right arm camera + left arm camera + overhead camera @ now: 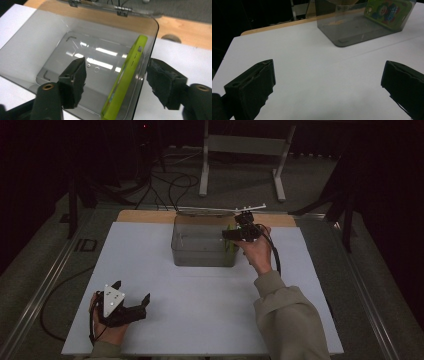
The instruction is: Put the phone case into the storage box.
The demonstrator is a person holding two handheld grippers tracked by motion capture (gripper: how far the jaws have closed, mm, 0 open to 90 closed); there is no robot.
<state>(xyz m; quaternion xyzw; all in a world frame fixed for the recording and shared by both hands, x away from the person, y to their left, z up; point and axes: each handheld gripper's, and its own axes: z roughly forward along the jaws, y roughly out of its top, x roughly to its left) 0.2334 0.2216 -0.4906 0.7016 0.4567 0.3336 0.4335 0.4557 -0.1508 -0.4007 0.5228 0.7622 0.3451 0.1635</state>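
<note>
We see bare white table [200,315] before the clear open-topped box [202,252]. Inside, a green phone case [125,80] on edge along one wall narrows the room.

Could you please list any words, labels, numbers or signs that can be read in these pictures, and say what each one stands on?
No readable text anywhere.
Green phone case: a printed cartoon figure, no words or numbers that can be made out.
Clear plastic box: no label or marking readable.
Left gripper and right gripper: no brand or number to be seen.
White table: bare of print.
</note>
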